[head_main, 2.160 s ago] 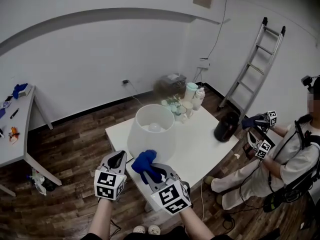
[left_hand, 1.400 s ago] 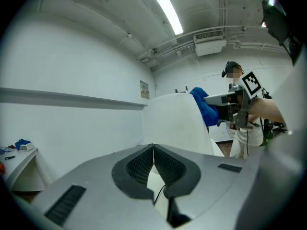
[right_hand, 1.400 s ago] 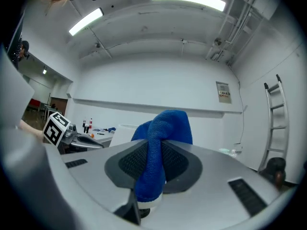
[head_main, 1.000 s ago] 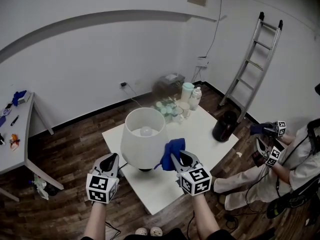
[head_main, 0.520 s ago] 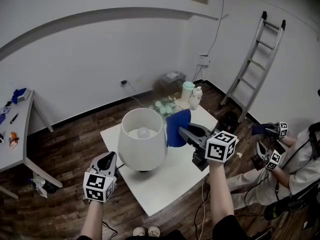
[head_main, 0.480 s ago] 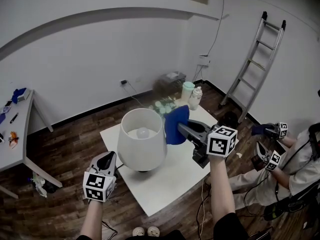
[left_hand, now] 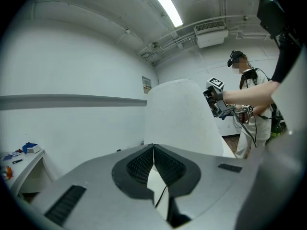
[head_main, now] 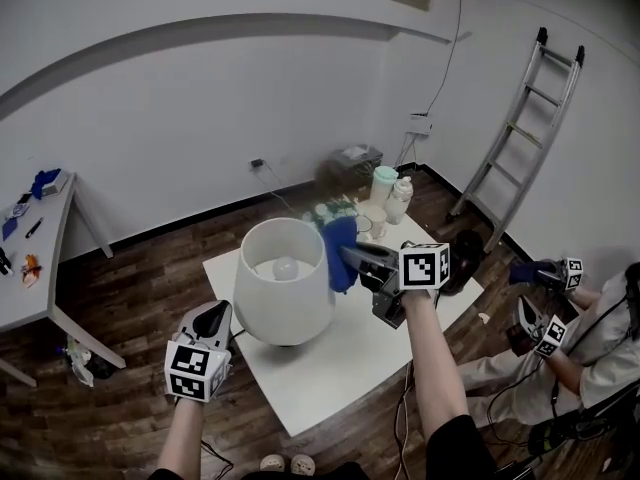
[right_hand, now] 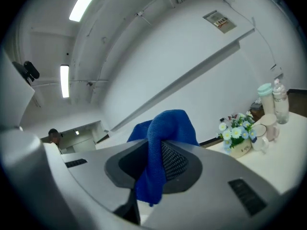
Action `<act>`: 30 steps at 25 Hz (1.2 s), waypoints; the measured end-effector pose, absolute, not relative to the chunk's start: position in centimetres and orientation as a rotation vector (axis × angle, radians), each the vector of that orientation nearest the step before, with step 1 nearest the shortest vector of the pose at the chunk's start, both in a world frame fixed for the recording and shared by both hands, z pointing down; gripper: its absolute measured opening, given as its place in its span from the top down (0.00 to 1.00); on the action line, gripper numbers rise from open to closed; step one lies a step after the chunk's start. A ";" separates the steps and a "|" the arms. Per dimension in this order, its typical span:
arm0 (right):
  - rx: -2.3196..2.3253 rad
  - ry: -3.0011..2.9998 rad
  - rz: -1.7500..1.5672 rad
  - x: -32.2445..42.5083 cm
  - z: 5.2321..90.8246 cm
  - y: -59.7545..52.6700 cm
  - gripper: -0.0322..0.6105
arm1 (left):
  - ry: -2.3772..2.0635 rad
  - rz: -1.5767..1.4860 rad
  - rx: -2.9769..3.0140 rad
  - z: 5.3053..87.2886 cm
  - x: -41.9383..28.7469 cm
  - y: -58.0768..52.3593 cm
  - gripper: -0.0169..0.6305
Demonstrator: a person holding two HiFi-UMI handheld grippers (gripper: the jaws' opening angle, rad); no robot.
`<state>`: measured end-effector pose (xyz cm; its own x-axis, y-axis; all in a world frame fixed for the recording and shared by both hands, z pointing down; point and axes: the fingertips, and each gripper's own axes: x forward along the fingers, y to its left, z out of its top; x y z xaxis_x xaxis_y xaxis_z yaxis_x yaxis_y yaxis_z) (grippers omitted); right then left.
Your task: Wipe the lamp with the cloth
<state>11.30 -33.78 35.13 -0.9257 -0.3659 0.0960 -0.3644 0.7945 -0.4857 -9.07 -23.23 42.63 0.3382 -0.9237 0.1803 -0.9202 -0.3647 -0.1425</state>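
A white lamp [head_main: 285, 288] with a wide conical shade stands on the white table [head_main: 340, 368], its bulb showing through the open top. My right gripper [head_main: 347, 256] is shut on a blue cloth [head_main: 339, 252], which rests against the upper right side of the shade near its rim. In the right gripper view the cloth [right_hand: 160, 143] hangs folded between the jaws. My left gripper [head_main: 207, 318] is low at the shade's front left, shut with nothing in it. Its view looks up at the shade [left_hand: 180, 121] close ahead, with the right gripper [left_hand: 216, 99] beyond.
A flower pot [head_main: 330, 211], tall containers [head_main: 385, 183] and cups crowd the table's far corner. A dark round vessel [head_main: 465, 253] sits at its right edge. A seated person [head_main: 590, 338] holds grippers at right. A ladder [head_main: 520, 118] leans on the wall; a desk [head_main: 30, 268] stands left.
My right gripper has carried the cloth from the shade's front round to its right side and up toward the rim. The left gripper has stayed low at the front left.
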 end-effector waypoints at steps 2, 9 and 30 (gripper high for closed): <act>-0.645 3.014 -0.850 11.5 37.8 -34.0 0.83 | 1.775 -0.360 -2.553 42.9 -9.1 -23.4 0.96; -0.687 3.095 -1.056 12.6 45.4 -34.0 0.83 | 1.803 -0.337 -2.549 43.7 -8.8 -24.0 0.96; 0.238 3.226 -0.686 4.8 27.1 -39.6 0.83 | 1.707 -0.288 -2.587 41.5 -11.8 -31.7 0.96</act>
<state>4.82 -39.59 27.14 -0.9762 0.1736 0.1302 0.1056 0.9042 -0.4139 -11.75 -31.73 41.53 0.3813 -0.9141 0.1377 -0.9088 -0.3980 -0.1252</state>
